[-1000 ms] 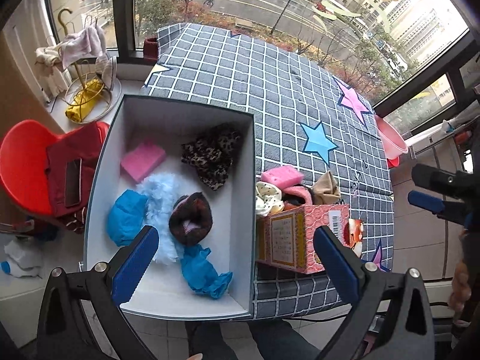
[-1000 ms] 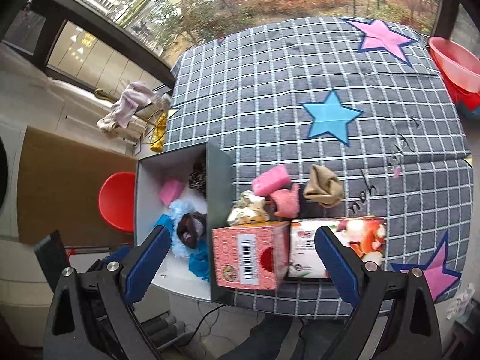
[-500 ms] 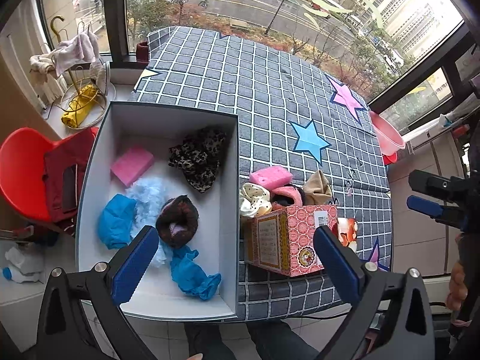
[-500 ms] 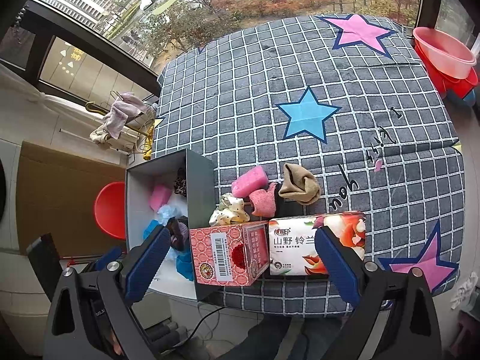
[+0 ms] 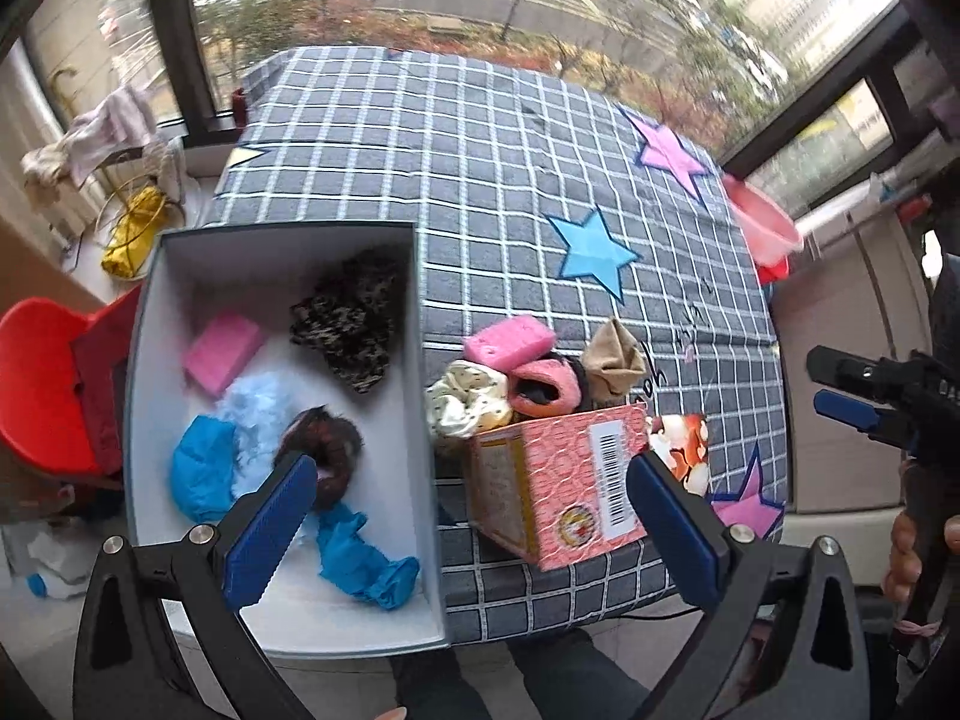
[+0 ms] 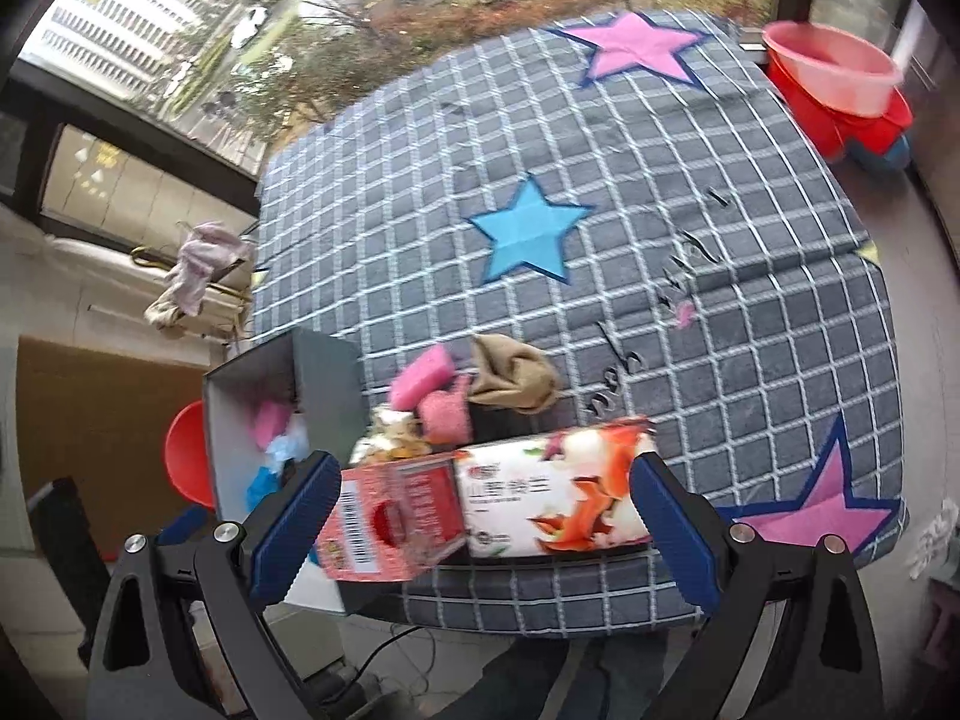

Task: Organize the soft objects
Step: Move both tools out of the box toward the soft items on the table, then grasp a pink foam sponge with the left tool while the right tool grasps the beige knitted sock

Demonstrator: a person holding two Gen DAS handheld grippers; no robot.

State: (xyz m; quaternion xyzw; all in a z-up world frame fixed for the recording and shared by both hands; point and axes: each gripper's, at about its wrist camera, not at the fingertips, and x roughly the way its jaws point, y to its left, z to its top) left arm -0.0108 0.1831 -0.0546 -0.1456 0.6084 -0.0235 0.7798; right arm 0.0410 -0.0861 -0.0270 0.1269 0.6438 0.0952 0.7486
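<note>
The checked tablecloth [image 5: 480, 144] looks like matt woven cloth, and the grey storage box [image 5: 150, 396] like smooth matt cardboard. The pink sponge [image 5: 510, 341] seems porous foam, the blue gloves [image 5: 366, 564] thin rubber, the tissue pack [image 6: 552, 498] glossy plastic film.

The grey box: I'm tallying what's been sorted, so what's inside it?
Inside the grey box: a pink sponge, leopard-print cloth, pale blue fluff, brown furry scrunchie, and blue pieces. The left gripper's finger covers part.

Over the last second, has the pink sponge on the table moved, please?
No. The pink sponge keeps its place beside the tan cloth, below the blue star; only the cameras shifted.
</note>
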